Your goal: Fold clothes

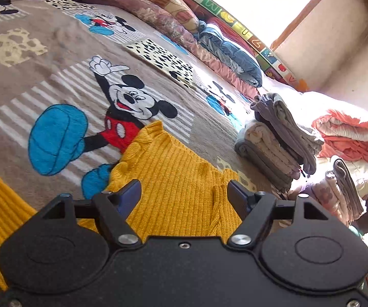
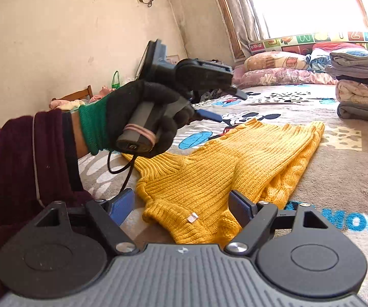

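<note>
A yellow ribbed knit sweater lies partly folded on the cartoon-mouse blanket that covers the bed. My left gripper hovers over the sweater's near part, its jaws wide apart with nothing pressed between them. From the right wrist view, a black-gloved hand holds that left gripper in the air above the sweater's far left end, open. My right gripper stands open at the sweater's near end, where the knit edge and a small white tag lie between its fingers without being pinched.
A stack of folded grey and cream clothes stands on the bed to the right. Pillows and rolled bedding line the far wall. An orange quilt lies beyond the stack. A wooden chair stands at the left.
</note>
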### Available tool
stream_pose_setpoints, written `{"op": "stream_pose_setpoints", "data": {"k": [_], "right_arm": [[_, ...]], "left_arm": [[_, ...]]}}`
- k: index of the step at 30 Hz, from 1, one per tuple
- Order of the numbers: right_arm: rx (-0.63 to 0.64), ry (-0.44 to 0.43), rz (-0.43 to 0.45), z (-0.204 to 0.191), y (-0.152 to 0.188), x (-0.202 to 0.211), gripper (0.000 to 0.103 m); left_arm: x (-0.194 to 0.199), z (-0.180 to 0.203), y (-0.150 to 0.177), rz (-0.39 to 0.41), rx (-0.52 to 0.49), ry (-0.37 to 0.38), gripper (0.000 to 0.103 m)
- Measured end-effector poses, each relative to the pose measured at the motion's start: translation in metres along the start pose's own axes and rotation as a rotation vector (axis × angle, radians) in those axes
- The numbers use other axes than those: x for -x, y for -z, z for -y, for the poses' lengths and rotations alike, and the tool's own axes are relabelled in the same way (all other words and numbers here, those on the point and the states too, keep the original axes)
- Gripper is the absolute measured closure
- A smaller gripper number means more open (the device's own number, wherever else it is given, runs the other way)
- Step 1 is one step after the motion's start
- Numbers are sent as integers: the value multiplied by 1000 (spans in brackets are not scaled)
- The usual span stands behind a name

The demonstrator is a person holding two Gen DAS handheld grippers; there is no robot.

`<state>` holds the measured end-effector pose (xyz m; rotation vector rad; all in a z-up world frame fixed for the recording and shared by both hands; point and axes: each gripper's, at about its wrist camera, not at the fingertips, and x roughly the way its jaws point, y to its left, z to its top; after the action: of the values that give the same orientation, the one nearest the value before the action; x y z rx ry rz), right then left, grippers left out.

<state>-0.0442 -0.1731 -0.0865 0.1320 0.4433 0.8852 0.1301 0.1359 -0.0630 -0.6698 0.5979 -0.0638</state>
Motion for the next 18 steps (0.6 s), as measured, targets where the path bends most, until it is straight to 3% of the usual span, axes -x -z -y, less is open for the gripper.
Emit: {"op": "stream_pose_setpoints", "data": {"k": [5, 9, 14, 18], "right_arm": [[-101, -14, 23, 4, 3, 13, 23], [-211, -13, 31, 17, 7, 11, 23], [-401, -10, 69, 42, 15, 6, 23], [-528, 12, 107, 63, 22, 6, 22]], "left_arm": [[65, -48, 15, 149, 99, -30, 29], [90, -82, 24, 169, 99, -148, 29], [114, -143, 26, 197, 273, -254, 30], [123, -181, 26, 204, 447, -246, 31]]}}
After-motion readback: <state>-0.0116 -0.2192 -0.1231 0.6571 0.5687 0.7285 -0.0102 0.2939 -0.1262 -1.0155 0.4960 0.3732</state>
